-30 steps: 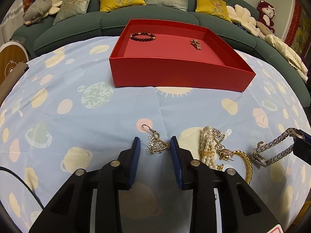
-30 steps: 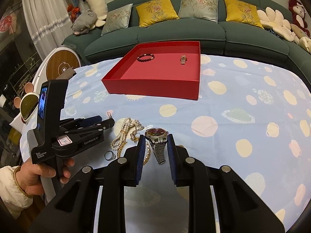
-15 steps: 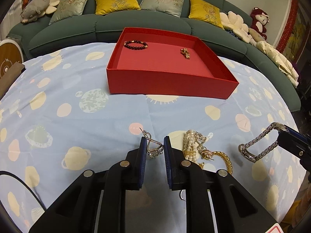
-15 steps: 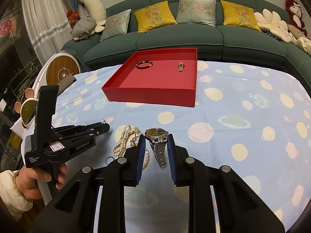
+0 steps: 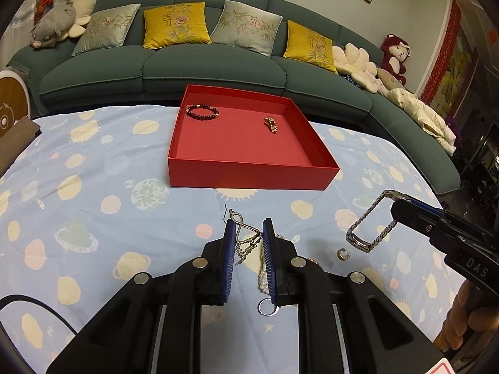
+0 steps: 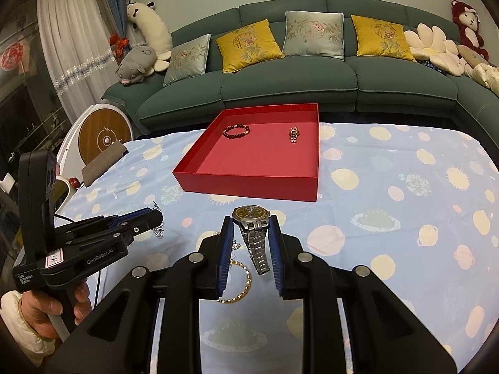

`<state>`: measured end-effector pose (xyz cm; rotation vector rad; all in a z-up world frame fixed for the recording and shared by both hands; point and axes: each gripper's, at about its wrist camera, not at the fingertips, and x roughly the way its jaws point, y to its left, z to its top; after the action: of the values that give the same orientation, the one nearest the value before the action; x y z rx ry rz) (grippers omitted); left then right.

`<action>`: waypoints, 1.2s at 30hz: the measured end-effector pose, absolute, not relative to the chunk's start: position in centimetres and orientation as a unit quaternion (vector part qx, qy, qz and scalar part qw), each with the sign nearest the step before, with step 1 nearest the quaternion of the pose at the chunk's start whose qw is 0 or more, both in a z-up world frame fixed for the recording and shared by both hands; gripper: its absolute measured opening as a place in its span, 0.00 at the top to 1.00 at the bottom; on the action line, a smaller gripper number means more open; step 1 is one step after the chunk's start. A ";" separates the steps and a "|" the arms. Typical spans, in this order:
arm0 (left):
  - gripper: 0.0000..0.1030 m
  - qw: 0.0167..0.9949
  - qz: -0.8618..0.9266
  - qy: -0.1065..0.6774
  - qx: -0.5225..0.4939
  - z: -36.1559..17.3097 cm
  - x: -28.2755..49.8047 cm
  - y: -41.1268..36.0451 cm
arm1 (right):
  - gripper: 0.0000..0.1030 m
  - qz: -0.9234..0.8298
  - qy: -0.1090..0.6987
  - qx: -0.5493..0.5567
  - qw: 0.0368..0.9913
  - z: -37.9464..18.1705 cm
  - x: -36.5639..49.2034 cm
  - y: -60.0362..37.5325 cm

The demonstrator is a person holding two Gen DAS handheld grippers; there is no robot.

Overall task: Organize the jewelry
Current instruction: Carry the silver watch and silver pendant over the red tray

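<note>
Left gripper (image 5: 248, 230) pinched a silver earring (image 5: 246, 233) above the tablecloth (image 5: 93, 168), nearer than the red tray (image 5: 249, 174), right gripper (image 6: 251, 227) clamped a steel watch (image 6: 254, 224), also short of that tray, beaded bracelet (image 5: 202, 112) lay inside it

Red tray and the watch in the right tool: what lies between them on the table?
Only bare tablecloth lies between the red tray and the watch in the right tool, as the right wrist view shows.

A curved green sofa (image 6: 312, 84) with cushions (image 6: 248, 43) spans twelve o'clock; white curtain (image 6: 71, 40) at ten; plush toys (image 5: 53, 26) at both ends.
</note>
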<state>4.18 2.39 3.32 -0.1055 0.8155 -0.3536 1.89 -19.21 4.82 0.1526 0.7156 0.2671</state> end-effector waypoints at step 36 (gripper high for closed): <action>0.85 0.930 -0.113 0.348 -0.021 7.9 9.9 3.2 | 0.79 0.116 0.320 0.080 0.937 7.6 7.4 -18.0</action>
<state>9.95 3.19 7.89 -0.0423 0.7120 -0.2324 7.41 -18.04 7.61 0.1629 0.6535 0.2379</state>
